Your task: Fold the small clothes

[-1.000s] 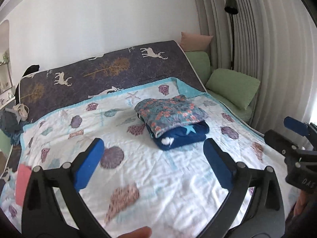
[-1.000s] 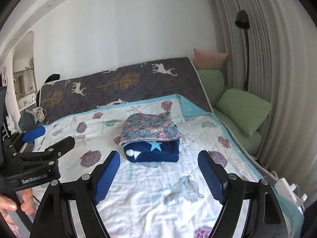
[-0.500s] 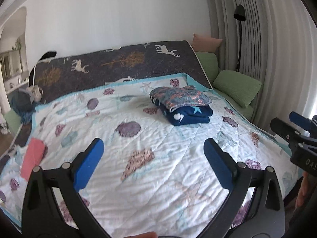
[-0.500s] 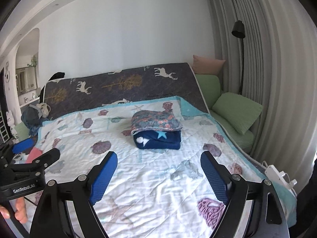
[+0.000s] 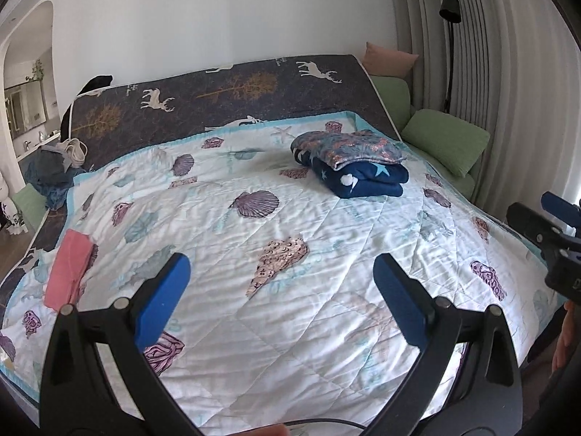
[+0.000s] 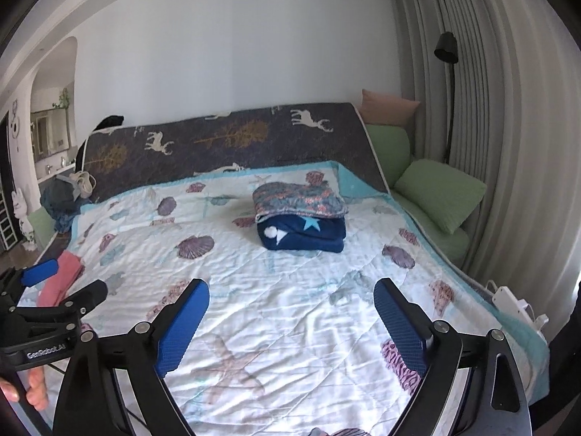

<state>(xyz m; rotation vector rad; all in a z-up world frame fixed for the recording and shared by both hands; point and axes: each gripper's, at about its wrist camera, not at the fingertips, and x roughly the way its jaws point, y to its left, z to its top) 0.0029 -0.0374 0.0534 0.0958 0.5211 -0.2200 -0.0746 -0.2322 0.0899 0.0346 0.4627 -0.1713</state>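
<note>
Hovering above the near end of a bed (image 5: 312,312), two hand-held grippers face a white quilt printed with purple seashells and starfish. The left hand-held gripper (image 5: 281,292) has its blue-padded fingers spread wide and holds nothing. The right hand-held gripper (image 6: 290,321) is spread just as wide and is also empty.

Straight ahead of both, well beyond the fingertips and toward the headboard, sits a stack of folded clothes (image 5: 350,165): a floral-patterned piece on top of a navy piece with a light blue star and a white shape. It looks neat and finished. Far off to the left of the left hand-held gripper, near the bed's edge, lies a pink garment (image 5: 69,269). It looks loosely bunched, though how it is laid cannot be told for certain.

Judging from this, one fold looks complete and the work sits between items. The next move probably calls for swinging left to reach the pink garment, pinching its fabric, and drawing it onto the bare quilt in front, where it can be spread flat before folding. Thin cloth may need a low, careful pinch so the quilt is not caught too.

Readable writing: in the right wrist view, the left hand-held gripper's body carries white lettering that reads "GenRobot.AI". In the left wrist view, the right one shows only a cut-off fragment at the picture's edge, too partial to read.
</note>
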